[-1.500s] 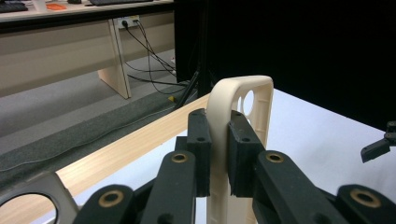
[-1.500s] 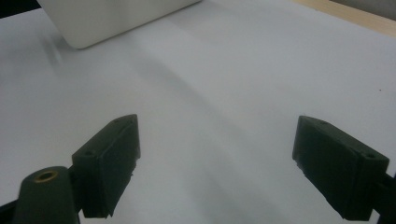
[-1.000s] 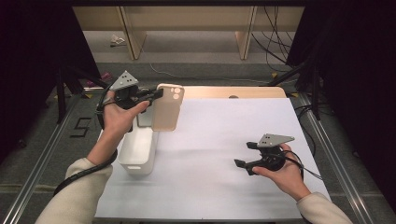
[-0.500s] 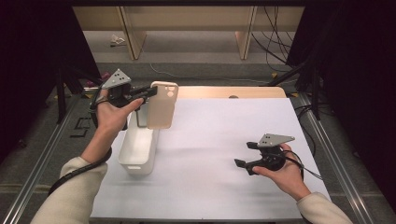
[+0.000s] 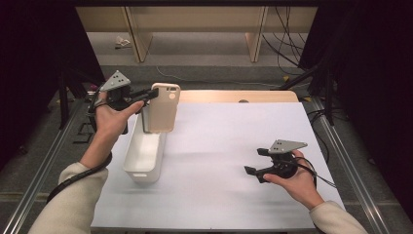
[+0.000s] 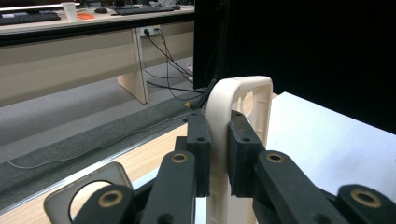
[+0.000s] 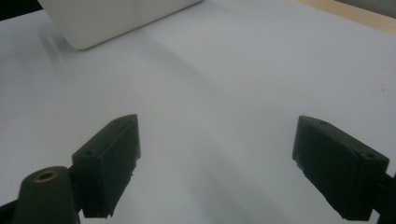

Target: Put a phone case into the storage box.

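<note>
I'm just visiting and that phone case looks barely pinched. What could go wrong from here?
The left gripper holds the beige phone case by one thin edge, up in the air over the far end of the white bin. Hanging from so small a grip, it might swing or slip out. If let go while off-centre, it might hit the bin's rim and tumble onto the white table. The right gripper rests open, too far off to catch it.

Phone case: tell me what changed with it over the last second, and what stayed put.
The left gripper, shut on the beige phone case, carried it left and slightly toward the person, so it now hangs over the far end of the white bin. The grip did not change. The bin kept its place, and the right gripper stayed open and empty over the white sheet.
</note>
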`<state>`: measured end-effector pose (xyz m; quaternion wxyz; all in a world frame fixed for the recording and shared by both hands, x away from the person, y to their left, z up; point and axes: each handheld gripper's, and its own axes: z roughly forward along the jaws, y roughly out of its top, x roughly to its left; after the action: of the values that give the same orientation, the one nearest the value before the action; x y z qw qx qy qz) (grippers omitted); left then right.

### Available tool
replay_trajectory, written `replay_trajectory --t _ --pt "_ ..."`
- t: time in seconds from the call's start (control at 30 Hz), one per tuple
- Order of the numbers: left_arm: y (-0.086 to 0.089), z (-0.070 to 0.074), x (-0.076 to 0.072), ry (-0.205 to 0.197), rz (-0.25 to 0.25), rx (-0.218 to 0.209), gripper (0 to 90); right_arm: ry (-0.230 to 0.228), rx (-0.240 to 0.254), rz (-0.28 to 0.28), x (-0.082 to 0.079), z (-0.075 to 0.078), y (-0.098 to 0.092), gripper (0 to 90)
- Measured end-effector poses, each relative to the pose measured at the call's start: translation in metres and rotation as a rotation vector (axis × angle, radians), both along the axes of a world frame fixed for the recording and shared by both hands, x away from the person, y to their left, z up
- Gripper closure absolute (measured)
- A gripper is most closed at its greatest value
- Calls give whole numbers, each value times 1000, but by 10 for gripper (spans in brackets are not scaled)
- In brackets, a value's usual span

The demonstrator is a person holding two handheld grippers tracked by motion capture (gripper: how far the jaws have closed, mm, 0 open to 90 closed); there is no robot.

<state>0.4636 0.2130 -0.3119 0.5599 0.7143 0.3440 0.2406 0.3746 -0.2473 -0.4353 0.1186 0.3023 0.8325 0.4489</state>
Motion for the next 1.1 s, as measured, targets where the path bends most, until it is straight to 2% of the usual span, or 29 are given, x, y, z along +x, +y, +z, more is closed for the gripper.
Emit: replay_trajectory --t 0.53,1.0,1.1 --pt "16 -1 6 -3 36 4 807 -1 2 -2 1 0 0 160" --pt "24 -1 11 -17 46 16 807 0 2 -1 1 -1 0 160" --pt "26 -1 12 -19 52 5 807 0 1 -1 1 -1 0 161"
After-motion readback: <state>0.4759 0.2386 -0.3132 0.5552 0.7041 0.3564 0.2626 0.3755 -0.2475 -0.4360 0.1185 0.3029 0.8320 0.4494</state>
